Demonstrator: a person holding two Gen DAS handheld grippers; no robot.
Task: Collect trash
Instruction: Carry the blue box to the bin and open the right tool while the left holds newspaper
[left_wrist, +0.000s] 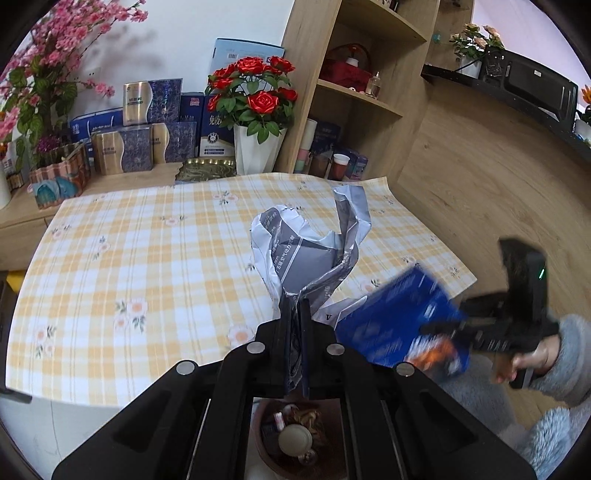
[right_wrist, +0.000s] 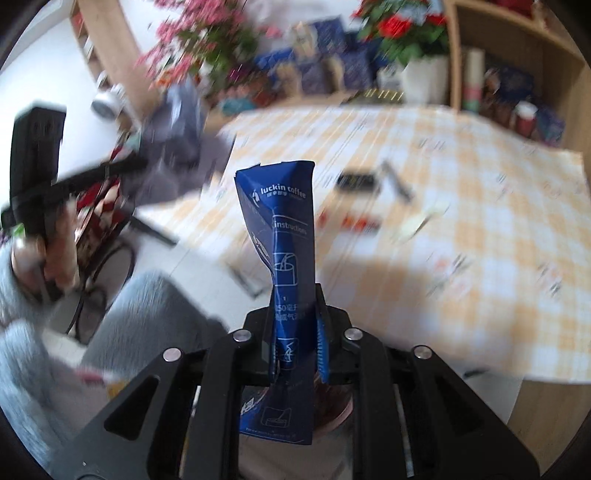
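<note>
Left wrist view: your left gripper was clamped fully on the crumpled grey-and-white plastic wrapper; the right gripper pinched the blue foil coffee sachet. Both were off the checked tablecloth. Carry step; next needs release over the brown round bin below.

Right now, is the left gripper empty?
No, the left gripper is shut on a crumpled grey wrapper that sticks up from between its fingers.
</note>
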